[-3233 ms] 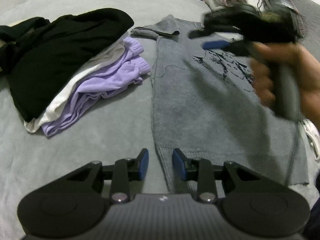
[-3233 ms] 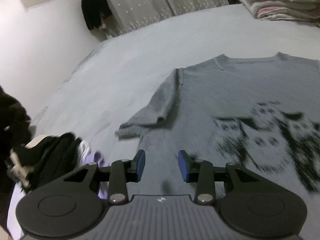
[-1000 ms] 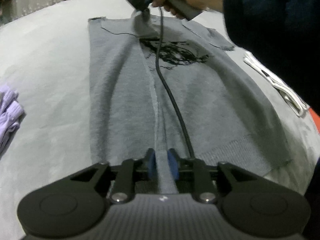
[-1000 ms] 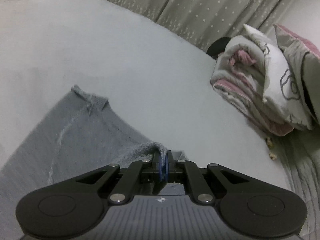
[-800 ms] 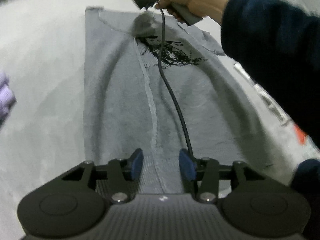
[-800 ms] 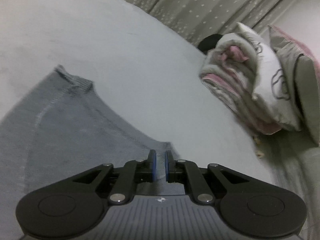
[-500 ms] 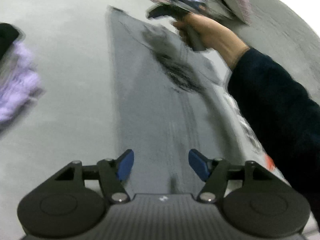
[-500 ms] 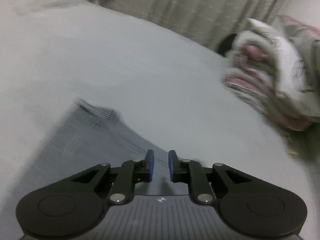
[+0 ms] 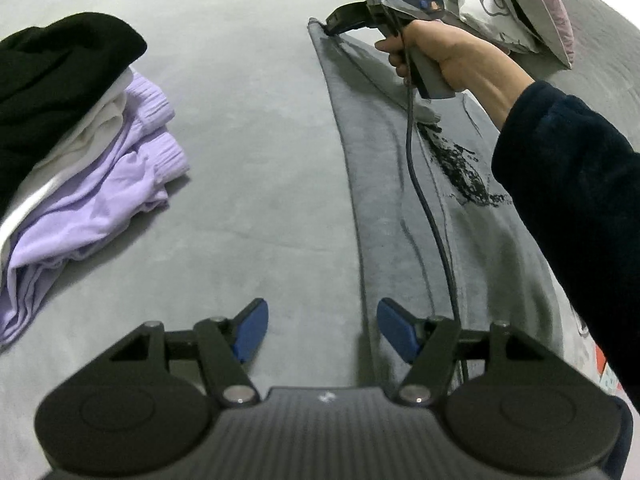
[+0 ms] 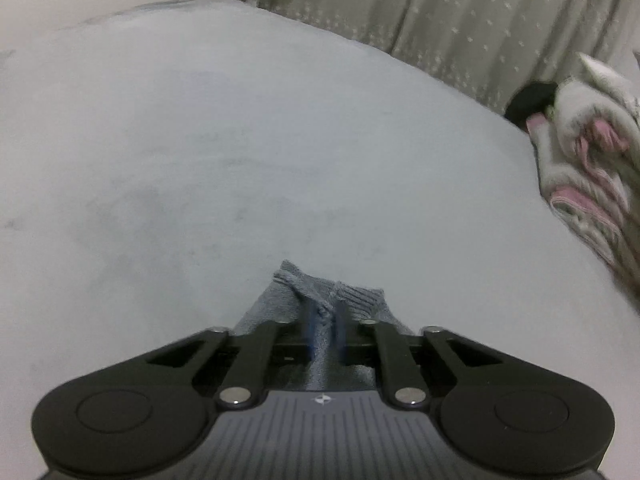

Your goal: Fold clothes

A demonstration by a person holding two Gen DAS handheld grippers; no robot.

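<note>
- My left gripper (image 9: pixel 318 330) has let go — its blue pads now stand wide apart over the near folded edge of the grey sweater (image 9: pixel 400 184) on the bed (image 9: pixel 248 140).
- My right gripper (image 10: pixel 325 330) has re-closed on the far neckline corner, fabric bunched between its pads.
- Meaning: first side fold laid — I judge the next grasp has begun.

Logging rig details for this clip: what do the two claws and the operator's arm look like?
Both claws are matte black linkages with blue finger pads and silver pivot screws, on a ribbed dark-grey body bearing a small white logo. The right claw has a grey pistol handle, a small screen, and a dark cable trailing back. The operator's sleeve is dark navy, the hand bare.
</note>
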